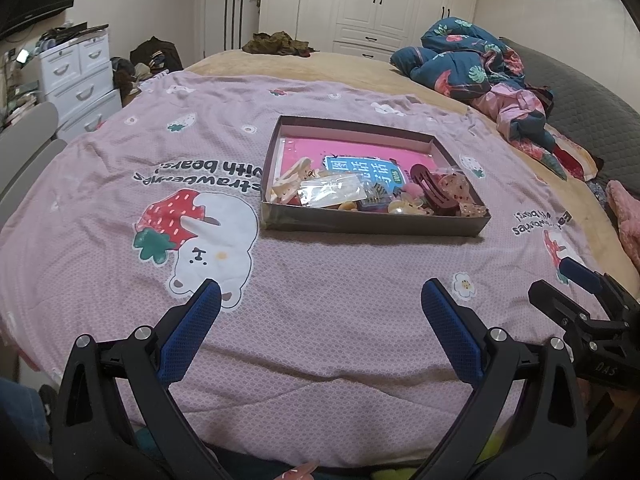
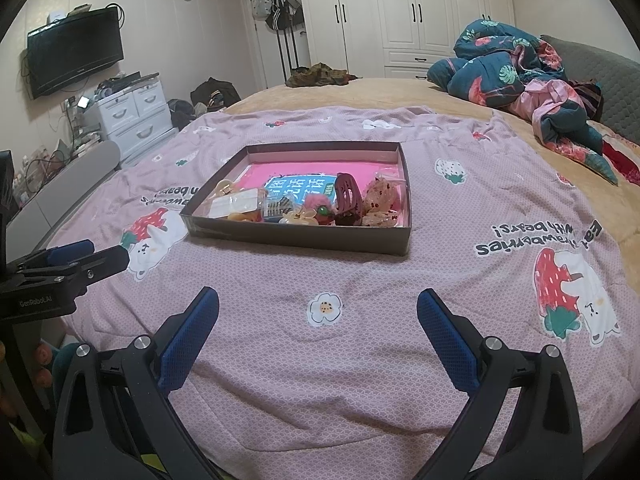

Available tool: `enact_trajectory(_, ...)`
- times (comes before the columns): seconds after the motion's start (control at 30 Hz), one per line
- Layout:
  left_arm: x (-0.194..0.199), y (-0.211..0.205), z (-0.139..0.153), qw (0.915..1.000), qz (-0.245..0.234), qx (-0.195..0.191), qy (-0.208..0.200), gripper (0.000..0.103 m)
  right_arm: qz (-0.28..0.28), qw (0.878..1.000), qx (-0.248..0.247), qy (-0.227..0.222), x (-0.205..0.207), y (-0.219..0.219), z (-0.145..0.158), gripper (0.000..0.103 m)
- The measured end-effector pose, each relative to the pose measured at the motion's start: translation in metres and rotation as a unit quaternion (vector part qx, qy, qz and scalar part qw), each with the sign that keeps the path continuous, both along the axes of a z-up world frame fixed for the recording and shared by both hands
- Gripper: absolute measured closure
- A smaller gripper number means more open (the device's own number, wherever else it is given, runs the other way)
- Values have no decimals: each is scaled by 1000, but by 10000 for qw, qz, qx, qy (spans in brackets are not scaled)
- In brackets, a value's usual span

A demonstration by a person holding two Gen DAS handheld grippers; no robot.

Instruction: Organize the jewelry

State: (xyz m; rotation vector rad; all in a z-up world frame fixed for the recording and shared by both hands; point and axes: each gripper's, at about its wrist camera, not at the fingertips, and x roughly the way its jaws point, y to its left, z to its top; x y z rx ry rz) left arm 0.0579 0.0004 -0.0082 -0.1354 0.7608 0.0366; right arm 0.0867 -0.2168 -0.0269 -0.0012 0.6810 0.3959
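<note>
A shallow dark cardboard box (image 1: 372, 226) (image 2: 296, 237) lies on the bed's pink strawberry-print blanket (image 1: 320, 340) (image 2: 320, 360). It has a pink book at the bottom and several hair accessories along its near side: a dark red claw clip (image 1: 430, 190) (image 2: 347, 196), a clear plastic packet (image 1: 332, 190) (image 2: 236, 202), a cream clip (image 1: 294, 170), a yellow flower clip (image 2: 301, 216) and speckled pink clips (image 2: 380, 196). My left gripper (image 1: 320, 300) is open and empty, short of the box. My right gripper (image 2: 318, 304) is open and empty too, beside the left one.
A crumpled blue floral quilt (image 1: 476, 56) (image 2: 516, 60) lies at the far right of the bed. White drawers (image 1: 76, 76) (image 2: 136, 114) stand left of the bed, a wardrobe (image 2: 416, 12) behind. A TV (image 2: 74, 54) hangs on the left wall.
</note>
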Motion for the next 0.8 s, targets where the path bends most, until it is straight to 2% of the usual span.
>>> enact_trajectory(0.23,1,1,-4,10000,-10,-53,57,9,-2,10000,-56,12,0,1,-2,4)
enact_trajectory(0.67,6,13,-11,9995,250,-184,95,9,-117,9999,-72,86,8,-4,-6,4)
enact_trajectory(0.8,19,34,-19,9980,540,-226,254,9,-292,9994,-38,157,25,-14,-10,4)
